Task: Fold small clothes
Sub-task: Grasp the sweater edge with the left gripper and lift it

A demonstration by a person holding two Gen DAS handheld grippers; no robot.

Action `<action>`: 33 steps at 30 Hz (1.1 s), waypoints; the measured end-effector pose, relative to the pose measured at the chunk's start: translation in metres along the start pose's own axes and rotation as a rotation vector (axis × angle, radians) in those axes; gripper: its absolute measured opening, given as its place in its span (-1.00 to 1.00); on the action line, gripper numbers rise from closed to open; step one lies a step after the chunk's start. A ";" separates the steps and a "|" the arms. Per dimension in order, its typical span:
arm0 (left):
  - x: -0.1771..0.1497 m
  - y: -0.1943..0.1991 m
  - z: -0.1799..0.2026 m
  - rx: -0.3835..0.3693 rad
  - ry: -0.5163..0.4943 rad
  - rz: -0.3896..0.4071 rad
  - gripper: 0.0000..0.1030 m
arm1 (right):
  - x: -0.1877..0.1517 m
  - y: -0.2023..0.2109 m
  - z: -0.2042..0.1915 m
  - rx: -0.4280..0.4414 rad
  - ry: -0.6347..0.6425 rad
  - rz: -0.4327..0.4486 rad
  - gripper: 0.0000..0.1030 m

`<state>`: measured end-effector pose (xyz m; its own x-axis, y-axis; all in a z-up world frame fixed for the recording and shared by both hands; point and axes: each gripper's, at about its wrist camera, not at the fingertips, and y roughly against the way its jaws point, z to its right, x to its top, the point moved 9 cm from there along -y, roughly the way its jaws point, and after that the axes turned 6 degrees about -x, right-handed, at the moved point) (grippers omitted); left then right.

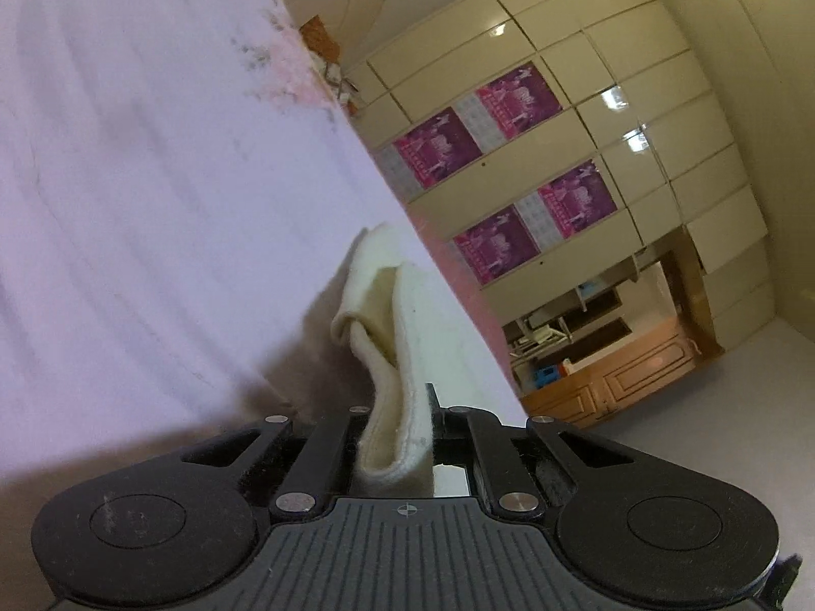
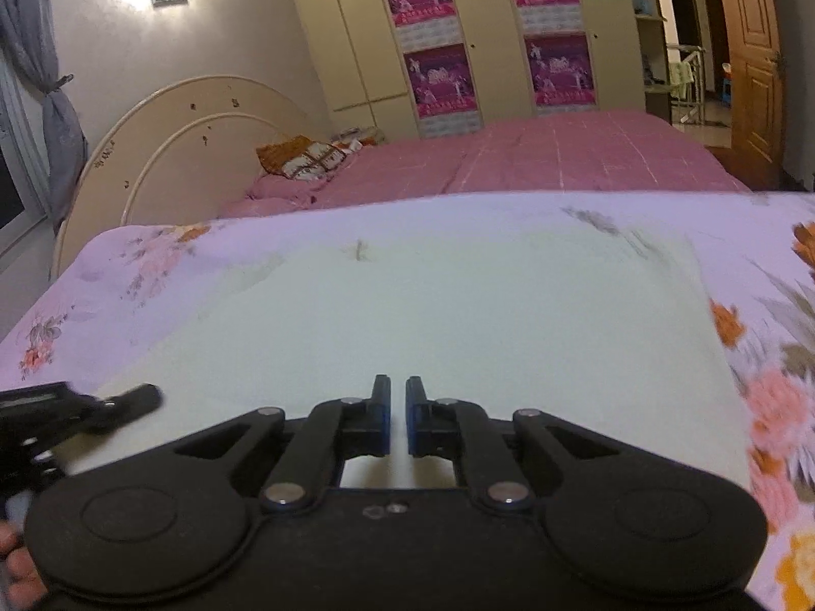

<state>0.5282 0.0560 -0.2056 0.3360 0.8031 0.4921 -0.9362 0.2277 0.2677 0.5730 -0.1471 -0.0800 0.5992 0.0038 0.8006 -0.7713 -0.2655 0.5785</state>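
In the left wrist view my left gripper (image 1: pixel 395 407) is shut on a fold of a cream-white small cloth (image 1: pixel 392 326) and lifts it off the pale floral sheet (image 1: pixel 153 203); the view is tilted. In the right wrist view my right gripper (image 2: pixel 398 392) is nearly closed with a narrow gap between its blue pads, holding nothing, above a pale flat cloth (image 2: pixel 433 315) spread on the floral sheet (image 2: pixel 764 356). The left gripper (image 2: pixel 117 405) shows at the left edge of that view, blurred.
A pink bed (image 2: pixel 560 153) with a cream headboard (image 2: pixel 168 142) and pillows lies beyond the work surface. A cream wardrobe with purple posters (image 2: pixel 438 76) stands behind. A wooden door (image 2: pixel 754 61) is at the right.
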 end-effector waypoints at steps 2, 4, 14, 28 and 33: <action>-0.006 -0.008 -0.014 0.041 0.009 -0.023 -0.87 | -0.002 -0.008 -0.003 0.001 0.004 -0.005 -0.87; -0.008 -0.013 -0.023 0.038 0.029 -0.033 -0.86 | -0.013 -0.026 -0.001 -0.034 0.017 -0.072 -0.89; -0.011 -0.028 -0.016 0.048 0.038 -0.041 -0.82 | -0.021 -0.029 -0.001 -0.034 0.019 -0.066 -0.94; 0.003 -0.028 0.013 0.018 -0.055 -0.051 -0.87 | -0.021 -0.029 0.002 -0.014 -0.008 -0.066 -0.95; 0.010 -0.030 0.064 0.008 -0.201 -0.074 -0.87 | -0.021 -0.029 0.003 -0.005 -0.031 -0.063 -0.95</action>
<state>0.5665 0.0218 -0.1558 0.4182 0.6583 0.6259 -0.9077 0.2770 0.3152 0.5836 -0.1428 -0.1143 0.6532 -0.0096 0.7572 -0.7326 -0.2611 0.6286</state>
